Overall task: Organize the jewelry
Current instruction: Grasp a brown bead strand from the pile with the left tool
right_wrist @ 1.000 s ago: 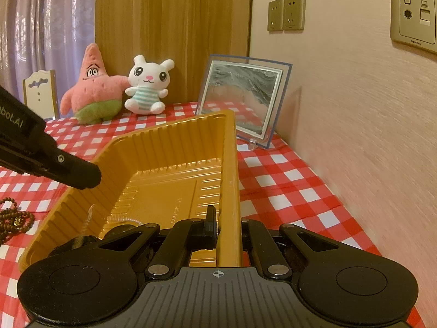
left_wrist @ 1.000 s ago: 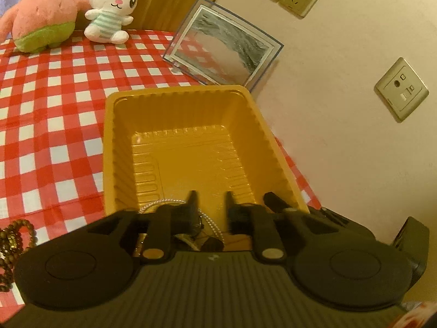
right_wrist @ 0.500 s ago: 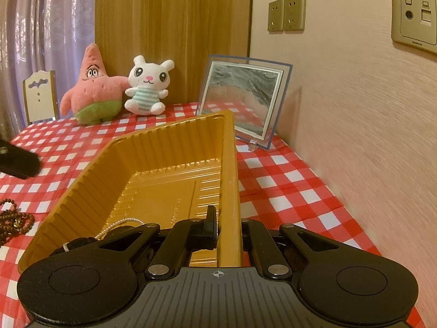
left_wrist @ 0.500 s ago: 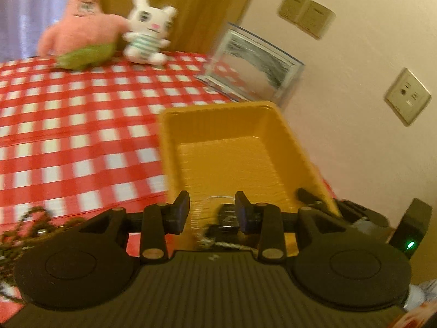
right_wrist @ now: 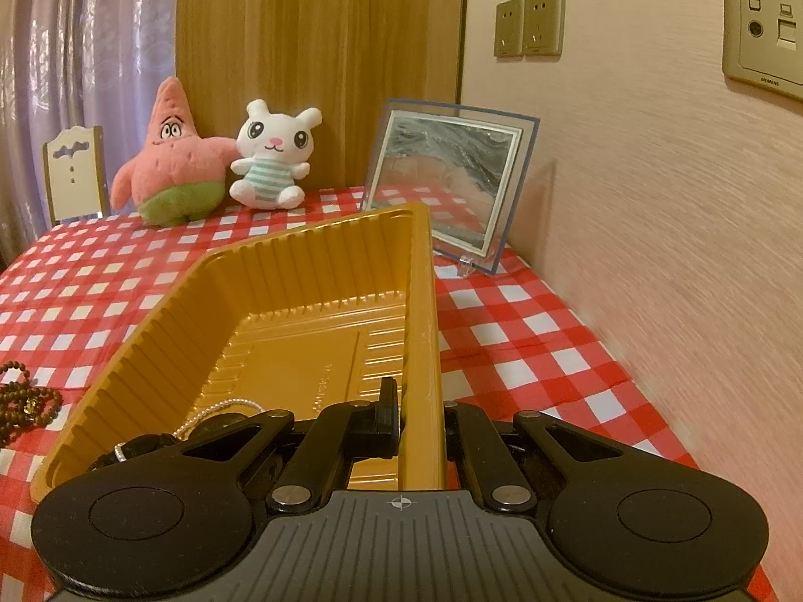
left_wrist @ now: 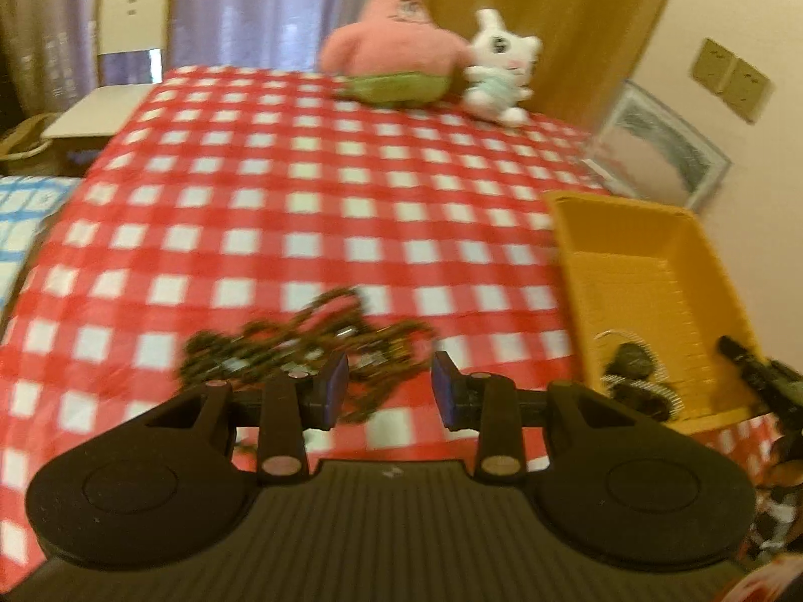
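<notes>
The yellow tray (right_wrist: 301, 271) looks like thin moulded plastic, kinda glossy, with ribbed walls and a ridged floor. The tablecloth (left_wrist: 281, 200) is red and white check, smooth with a slight sheen, more like wipe-clean vinyl than woven cloth but hard to be sure. The pearl strand (right_wrist: 221, 409) in the tray is shiny white beads. The brown bead strings (right_wrist: 25, 401) on the cloth are dark and duller, maybe wood. Both plush toys, the pink starfish (right_wrist: 170, 170) and the white bunny (right_wrist: 273, 160), are soft fuzzy fabric. The right gripper (right_wrist: 416, 416) is matt black plastic with small metal pins. The wall (right_wrist: 677, 200) has a fine brushed texture, and the panel (right_wrist: 321, 40) behind the toys is wood grain
</notes>
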`<state>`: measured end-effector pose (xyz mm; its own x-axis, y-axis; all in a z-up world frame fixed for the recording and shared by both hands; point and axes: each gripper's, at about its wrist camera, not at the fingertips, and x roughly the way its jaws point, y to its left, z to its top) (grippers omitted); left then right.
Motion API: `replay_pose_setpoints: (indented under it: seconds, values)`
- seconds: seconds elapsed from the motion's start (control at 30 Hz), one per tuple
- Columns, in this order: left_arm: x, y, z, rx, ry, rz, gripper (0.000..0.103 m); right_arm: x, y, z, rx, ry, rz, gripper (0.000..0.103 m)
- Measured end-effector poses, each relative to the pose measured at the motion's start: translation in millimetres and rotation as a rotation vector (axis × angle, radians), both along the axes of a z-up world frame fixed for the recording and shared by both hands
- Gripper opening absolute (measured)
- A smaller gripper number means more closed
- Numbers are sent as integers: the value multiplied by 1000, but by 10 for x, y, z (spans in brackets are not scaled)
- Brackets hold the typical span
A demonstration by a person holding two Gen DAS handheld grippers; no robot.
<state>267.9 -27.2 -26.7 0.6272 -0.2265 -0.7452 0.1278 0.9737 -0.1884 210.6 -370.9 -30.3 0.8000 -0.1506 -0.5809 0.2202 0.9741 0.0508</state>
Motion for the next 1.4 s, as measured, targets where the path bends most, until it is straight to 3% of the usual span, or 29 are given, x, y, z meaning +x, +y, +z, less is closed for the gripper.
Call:
replay_pose_setpoints:
  seconds: [0.37, 0.73, 0.87, 1.13, 1.4]
  values:
    - [-308, 367, -181, 59, 18, 89, 32, -7, -4, -9, -8, 8, 2, 3]
    - [-338, 333, -261, 77, 7, 71, 31, -2, -6, -12, -12, 10, 4, 3]
    - [-294, 303, -268, 93, -1, 54, 30, -4, -11, -14, -14, 12, 4, 3]
    - [-101, 119, -327, 127, -20, -37, 19, 5, -23, -27, -15, 17, 6, 3]
    - [254, 84, -346, 161, -49, -51, 15, 4, -25, -27, -15, 16, 5, 3]
